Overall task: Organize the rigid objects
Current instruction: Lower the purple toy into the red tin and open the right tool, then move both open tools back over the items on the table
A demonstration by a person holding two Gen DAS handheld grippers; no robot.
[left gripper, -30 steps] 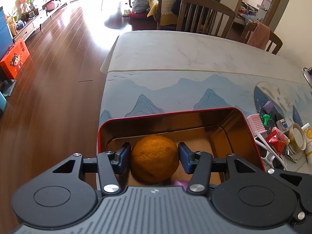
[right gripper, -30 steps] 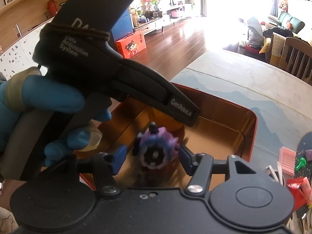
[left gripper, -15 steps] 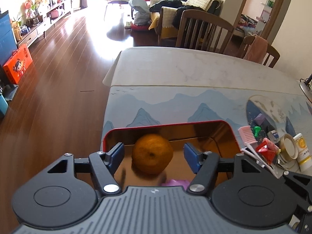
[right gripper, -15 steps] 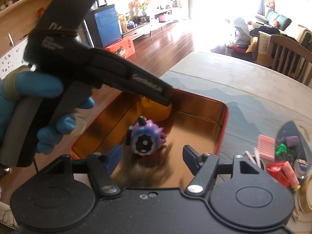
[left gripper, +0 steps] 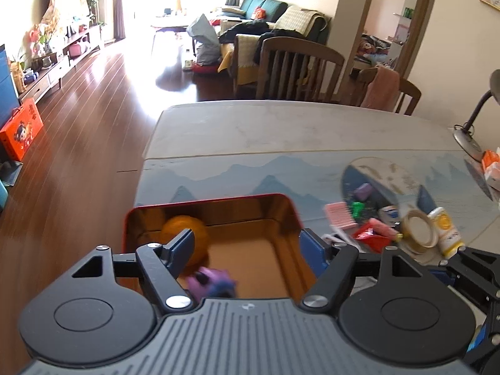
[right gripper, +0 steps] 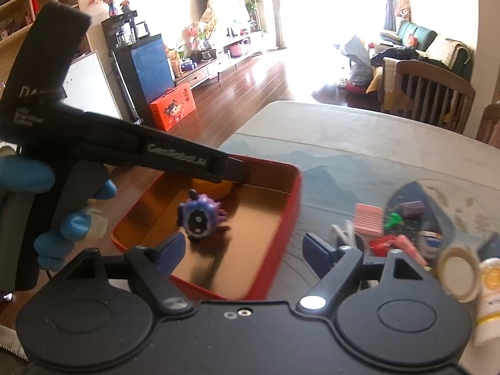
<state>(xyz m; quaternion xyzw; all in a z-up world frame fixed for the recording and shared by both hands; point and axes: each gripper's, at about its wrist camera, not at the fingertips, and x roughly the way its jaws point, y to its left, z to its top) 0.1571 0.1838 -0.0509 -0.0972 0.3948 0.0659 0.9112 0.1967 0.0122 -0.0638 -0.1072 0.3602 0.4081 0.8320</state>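
Note:
A red tin box (left gripper: 290, 209) with a gold inside sits on the table's near left corner. An orange (left gripper: 187, 234) lies in its far left corner and a purple spiky toy (left gripper: 212, 284) lies nearer. My left gripper (left gripper: 247, 253) is open and empty above the box. My right gripper (right gripper: 243, 253) is open and empty over the box's right rim (right gripper: 290, 206); the toy (right gripper: 198, 217) and a sliver of the orange (right gripper: 212, 187) show ahead of it. The left gripper's body (right gripper: 125, 143) crosses the right wrist view.
A heap of small items lies right of the box: a pink comb (left gripper: 339, 215), a green peg (left gripper: 356, 209), a purple block (left gripper: 362, 192), a red packet (left gripper: 373, 234), a tape roll (left gripper: 418, 229), a yellow-capped tube (left gripper: 447, 231). A desk lamp (left gripper: 468, 134) and chairs (left gripper: 297, 68) stand beyond.
Both grippers opened, letting go of the orange and the purple toy in the box, then lifted and pulled back. The right gripper shifted right toward the heap.

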